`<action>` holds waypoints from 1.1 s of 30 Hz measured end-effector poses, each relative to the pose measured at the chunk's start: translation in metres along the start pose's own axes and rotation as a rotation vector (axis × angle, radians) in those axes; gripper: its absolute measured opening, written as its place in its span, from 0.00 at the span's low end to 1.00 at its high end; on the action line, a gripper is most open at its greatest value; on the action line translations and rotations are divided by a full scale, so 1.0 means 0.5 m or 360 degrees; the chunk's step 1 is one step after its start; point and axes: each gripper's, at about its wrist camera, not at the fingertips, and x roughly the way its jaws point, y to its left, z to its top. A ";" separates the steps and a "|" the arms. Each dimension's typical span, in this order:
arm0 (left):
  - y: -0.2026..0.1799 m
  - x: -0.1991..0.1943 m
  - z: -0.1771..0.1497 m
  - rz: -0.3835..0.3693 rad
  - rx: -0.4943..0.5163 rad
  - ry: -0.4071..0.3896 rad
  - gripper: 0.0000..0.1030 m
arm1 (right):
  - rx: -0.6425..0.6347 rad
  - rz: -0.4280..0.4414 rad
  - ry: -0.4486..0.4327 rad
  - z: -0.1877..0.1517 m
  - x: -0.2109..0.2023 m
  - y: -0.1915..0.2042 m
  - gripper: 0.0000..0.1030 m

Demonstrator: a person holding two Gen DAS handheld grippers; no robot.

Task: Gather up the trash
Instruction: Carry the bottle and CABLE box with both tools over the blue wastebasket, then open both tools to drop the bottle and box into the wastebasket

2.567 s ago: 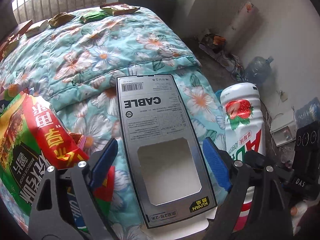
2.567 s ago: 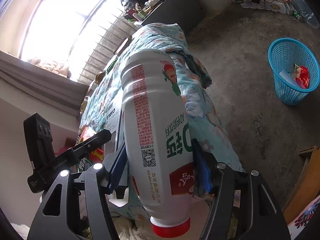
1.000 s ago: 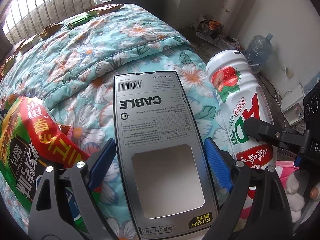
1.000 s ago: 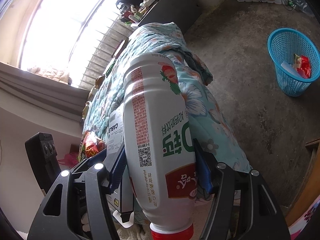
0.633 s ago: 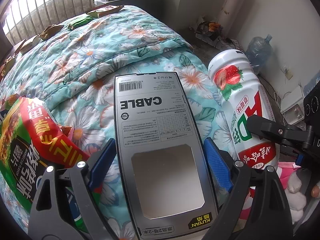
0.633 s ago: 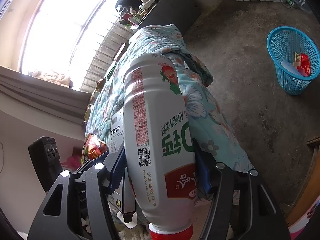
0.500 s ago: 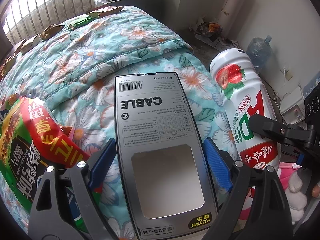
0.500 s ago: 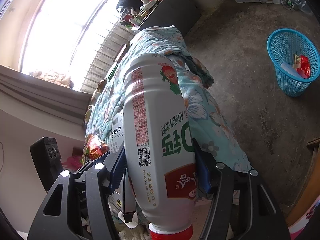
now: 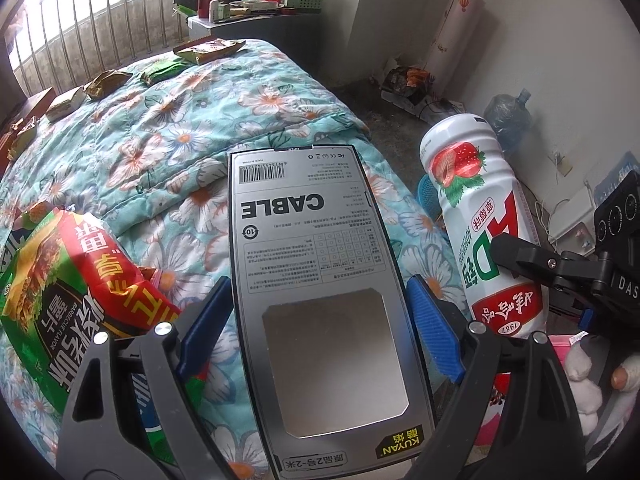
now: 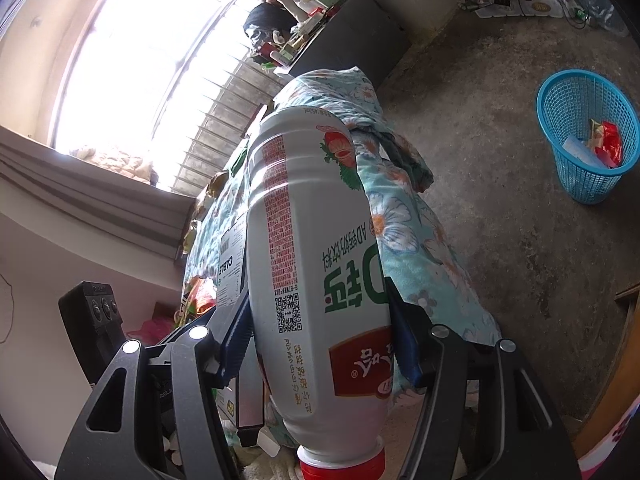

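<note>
My left gripper (image 9: 316, 320) is shut on a grey cable box (image 9: 312, 272) and holds it flat above the floral bed quilt (image 9: 168, 128). My right gripper (image 10: 318, 328) is shut on a white strawberry drink bottle (image 10: 308, 248), red cap toward me; the bottle also shows in the left wrist view (image 9: 480, 224). A blue mesh trash basket (image 10: 576, 112) with some trash inside stands on the concrete floor at the right of the right wrist view. A red and green chip bag (image 9: 68, 292) lies on the bed left of the left gripper.
Several snack wrappers (image 9: 108, 80) lie along the far side of the bed near the barred window. A cluttered dark cabinet (image 9: 256, 20) stands past the bed. A water jug (image 9: 508, 116) and floor clutter (image 9: 408, 84) sit by the wall.
Both grippers have lifted slightly and shifted with their loads; the bottle sits a bit further right and higher in the left wrist view. Grips are unchanged.
</note>
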 end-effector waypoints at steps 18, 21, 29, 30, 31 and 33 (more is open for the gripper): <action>-0.218 -0.041 0.183 -0.0422 0.0331 -0.0076 0.81 | 0.0236 -0.0020 -0.0591 0.037 -0.272 -0.145 0.57; -0.285 0.013 0.228 -0.0481 0.0409 0.0008 0.81 | 0.0329 -0.0079 -0.0697 0.039 -0.319 -0.195 0.57; -0.473 0.269 0.312 -0.0613 0.0533 0.0400 0.81 | 0.0616 -0.0176 -0.0768 0.073 -0.319 -0.338 0.57; -0.492 0.307 0.317 -0.0615 0.0539 0.0453 0.81 | 0.0641 -0.0178 -0.0759 0.084 -0.308 -0.357 0.57; -0.504 0.343 0.318 -0.0613 0.0548 0.0495 0.81 | 0.0679 -0.0186 -0.0745 0.093 -0.297 -0.378 0.57; -0.530 0.414 0.324 -0.0601 0.0568 0.0571 0.81 | 0.0749 -0.0187 -0.0702 0.115 -0.263 -0.417 0.57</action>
